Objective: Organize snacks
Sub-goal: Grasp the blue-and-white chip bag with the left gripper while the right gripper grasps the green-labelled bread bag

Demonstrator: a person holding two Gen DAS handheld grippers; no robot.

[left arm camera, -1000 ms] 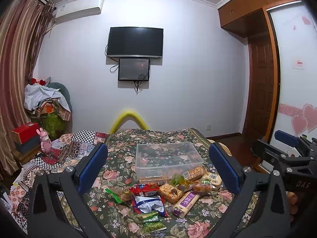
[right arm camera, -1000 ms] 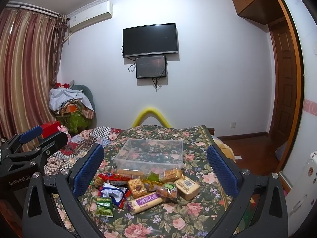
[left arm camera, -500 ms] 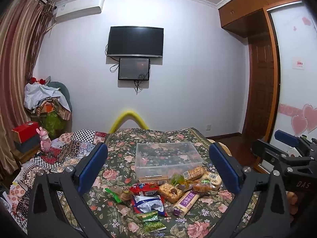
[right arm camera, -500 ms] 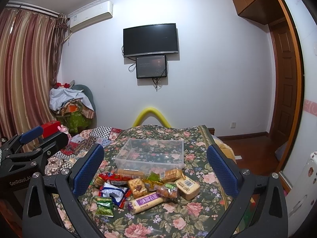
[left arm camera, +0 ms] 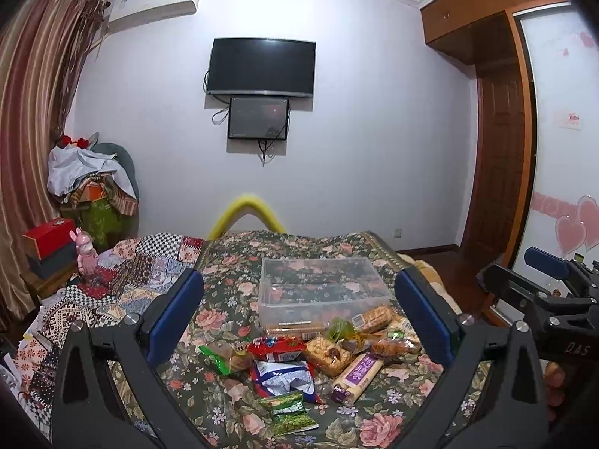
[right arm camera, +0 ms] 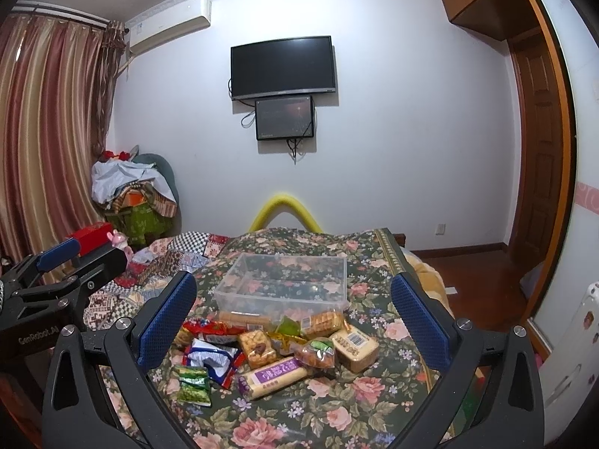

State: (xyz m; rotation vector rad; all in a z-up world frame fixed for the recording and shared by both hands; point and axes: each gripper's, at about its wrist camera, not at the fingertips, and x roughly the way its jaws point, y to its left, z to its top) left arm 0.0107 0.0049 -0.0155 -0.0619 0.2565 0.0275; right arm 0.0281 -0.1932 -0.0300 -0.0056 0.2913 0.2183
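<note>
Both tongs, left (left arm camera: 299, 310) and right (right arm camera: 294, 308), gape wide, apparently holding nothing

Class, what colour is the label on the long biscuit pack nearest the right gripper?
Purple, on the long biscuit pack; clearest in the right wrist view.
</note>
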